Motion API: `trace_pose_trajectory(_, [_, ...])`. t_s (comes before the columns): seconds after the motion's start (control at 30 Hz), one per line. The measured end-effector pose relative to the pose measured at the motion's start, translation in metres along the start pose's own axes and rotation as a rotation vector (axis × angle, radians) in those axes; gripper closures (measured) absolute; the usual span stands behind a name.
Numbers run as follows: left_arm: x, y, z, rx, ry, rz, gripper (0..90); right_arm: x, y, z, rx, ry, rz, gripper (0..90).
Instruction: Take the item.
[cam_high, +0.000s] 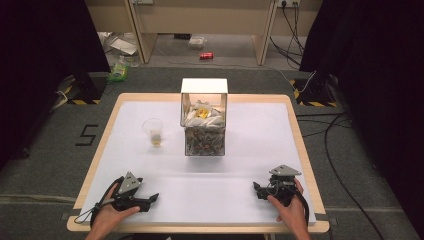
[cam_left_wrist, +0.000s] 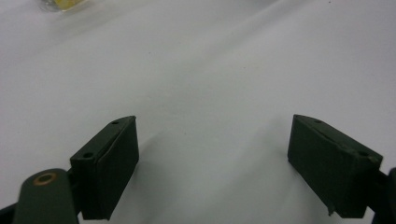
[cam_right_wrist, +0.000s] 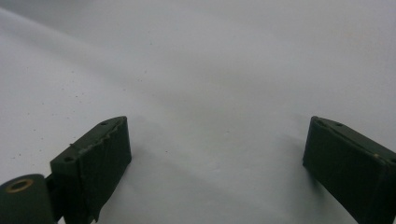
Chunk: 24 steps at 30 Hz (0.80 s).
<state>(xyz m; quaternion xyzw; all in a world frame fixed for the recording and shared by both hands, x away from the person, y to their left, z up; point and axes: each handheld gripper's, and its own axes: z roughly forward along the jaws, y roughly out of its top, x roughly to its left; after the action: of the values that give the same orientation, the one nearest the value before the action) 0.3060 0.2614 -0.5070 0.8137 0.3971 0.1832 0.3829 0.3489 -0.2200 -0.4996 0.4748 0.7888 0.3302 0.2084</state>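
A clear box with a white lid raised at its back stands at the table's middle, holding white and yellow pieces over a darker mixed layer. Left of it stands a clear plastic cup with something yellowish at its bottom; its blurred base shows at the top left of the left gripper view as the cup. My left gripper rests near the front left edge, open with nothing between its jaws. My right gripper rests near the front right, open and empty too.
The white table top has a wooden rim. Beyond the far edge lie grey floor, cables, a red can and a green packet. Black curtains hang on both sides.
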Motion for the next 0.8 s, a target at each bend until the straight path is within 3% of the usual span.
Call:
trace_pose_trajectory(0.27, [-0.003,-0.009,-0.004,-0.042,0.017,-0.032,15.6,0.001,0.0,0.0,0.002,0.001,0.007,8.3])
trace_pose_trajectory(0.8, [-0.009,-0.023,-0.008,-0.121,0.057,-0.054,15.6,0.001,0.0,0.0,0.002,0.0,0.007,8.5])
